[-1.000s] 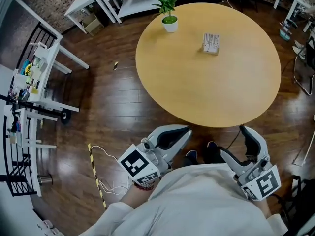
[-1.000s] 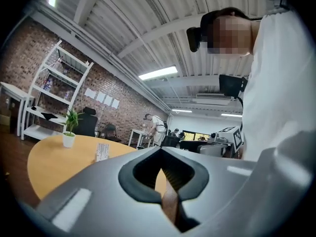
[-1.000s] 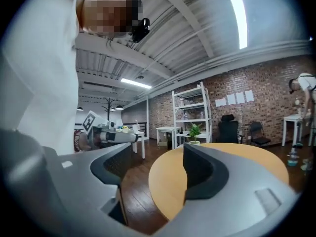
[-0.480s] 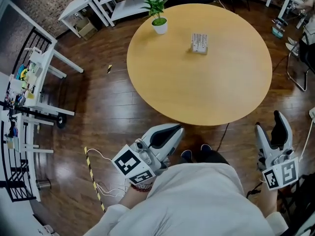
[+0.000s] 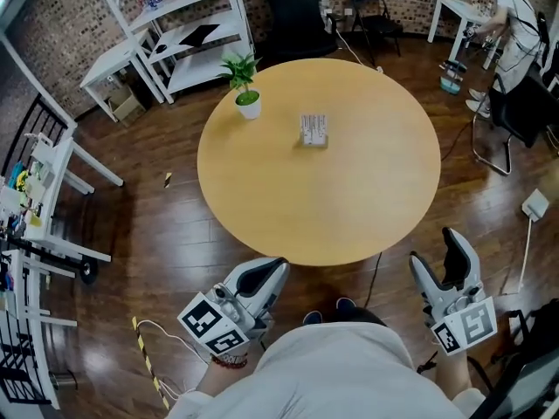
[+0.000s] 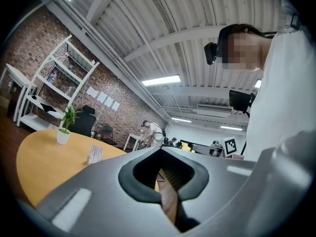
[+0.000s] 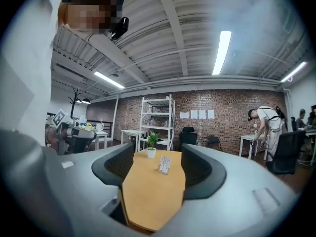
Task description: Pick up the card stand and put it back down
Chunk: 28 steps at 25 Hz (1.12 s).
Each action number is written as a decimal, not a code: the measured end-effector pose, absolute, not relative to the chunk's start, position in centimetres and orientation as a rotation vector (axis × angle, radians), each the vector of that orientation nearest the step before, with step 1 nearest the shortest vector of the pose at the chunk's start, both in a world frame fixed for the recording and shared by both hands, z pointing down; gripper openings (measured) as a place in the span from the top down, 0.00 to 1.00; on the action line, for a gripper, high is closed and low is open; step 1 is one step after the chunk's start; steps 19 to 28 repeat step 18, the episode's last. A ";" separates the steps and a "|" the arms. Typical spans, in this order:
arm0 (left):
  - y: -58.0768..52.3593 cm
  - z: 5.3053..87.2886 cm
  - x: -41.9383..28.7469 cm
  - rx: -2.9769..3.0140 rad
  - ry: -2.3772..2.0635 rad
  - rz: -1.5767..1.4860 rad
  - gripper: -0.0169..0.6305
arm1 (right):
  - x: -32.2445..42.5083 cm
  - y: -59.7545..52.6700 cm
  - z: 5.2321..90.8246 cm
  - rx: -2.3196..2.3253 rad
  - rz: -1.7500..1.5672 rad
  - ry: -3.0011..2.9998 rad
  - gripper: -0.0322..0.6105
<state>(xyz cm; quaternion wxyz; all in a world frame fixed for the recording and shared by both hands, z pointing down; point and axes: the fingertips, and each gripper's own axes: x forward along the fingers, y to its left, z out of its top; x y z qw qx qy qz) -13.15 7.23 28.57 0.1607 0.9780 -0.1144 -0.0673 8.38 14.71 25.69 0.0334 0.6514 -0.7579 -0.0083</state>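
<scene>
Two empty grippers short of the round tan wooden bench [image 5: 349, 208] — left gripper [image 5: 278, 265] jaws together, right gripper [image 5: 437, 248] wide, just narrowed slightly, nothing between | small pale card stand [image 5: 314, 130] upright, far-centre on bench, near white-potted green plant [image 5: 248, 101] | advice — reach right gripper level, straddle stand squarely, pinch gently, lift straight.

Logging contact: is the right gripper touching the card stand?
Apart. Head view: right gripper, jaws just narrowed, empty, short of the table bearing the card stand.

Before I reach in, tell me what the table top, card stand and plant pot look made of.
Table top: wood or laminate, matte, even tan, no glare. Card stand: probably clear plastic around a white card; too small to be sure. Plant pot: white, smooth; ceramic or plastic, can't tell.
</scene>
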 end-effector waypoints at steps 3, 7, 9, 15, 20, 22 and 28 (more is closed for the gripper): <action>7.6 26.3 -13.2 2.821 -0.304 -0.218 0.99 | 7.9 15.6 24.4 2.022 -0.047 -2.332 0.50; 8.4 25.6 -12.9 2.835 -0.272 -0.254 0.99 | 5.4 15.8 24.4 1.971 -0.078 -2.382 0.50; 8.7 25.5 -12.3 2.832 -0.246 -0.257 0.99 | 4.7 15.4 24.8 1.947 -0.062 -2.410 0.50; 9.2 26.5 -10.8 2.820 -0.206 -0.257 0.99 | 3.8 14.0 25.5 1.880 -0.054 -2.464 0.51; 9.2 26.9 -10.7 2.819 -0.208 -0.247 0.99 | 3.5 13.3 25.4 1.852 -0.067 -2.484 0.51; 9.2 26.9 -10.7 2.819 -0.208 -0.247 0.99 | 3.5 13.3 25.4 1.852 -0.067 -2.484 0.51; 9.2 26.9 -10.7 2.819 -0.208 -0.247 0.99 | 3.5 13.3 25.4 1.852 -0.067 -2.484 0.51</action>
